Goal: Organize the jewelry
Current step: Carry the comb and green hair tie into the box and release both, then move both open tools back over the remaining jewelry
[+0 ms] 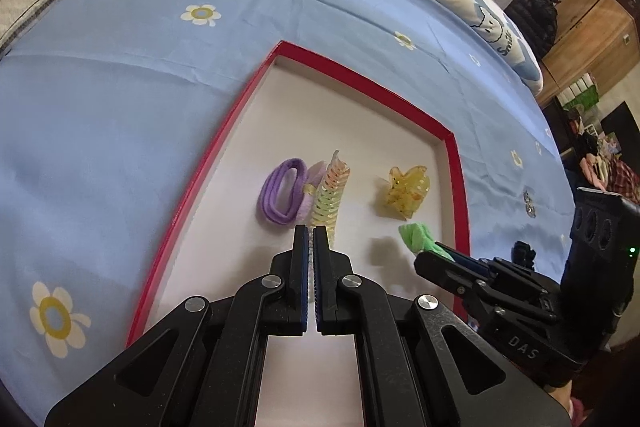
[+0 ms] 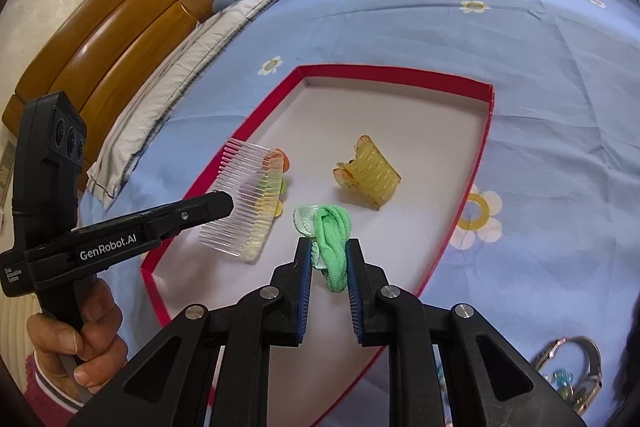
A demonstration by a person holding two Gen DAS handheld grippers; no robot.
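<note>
The right claw (image 2: 328, 259) is pinched on a green hair tie (image 2: 334, 239), holding it above the white floor of the red-rimmed tray (image 2: 486, 131). The left claw (image 1: 311, 239) has its jaws almost together, clamped on the edge of a clear comb clip (image 1: 330, 193) standing in the tray. A purple hair tie (image 1: 280, 191) lies just beside the clip; a yellow claw clip (image 2: 370, 173) sits apart. The tray rests on the blue flowered bedsheet (image 1: 120, 107).
</note>
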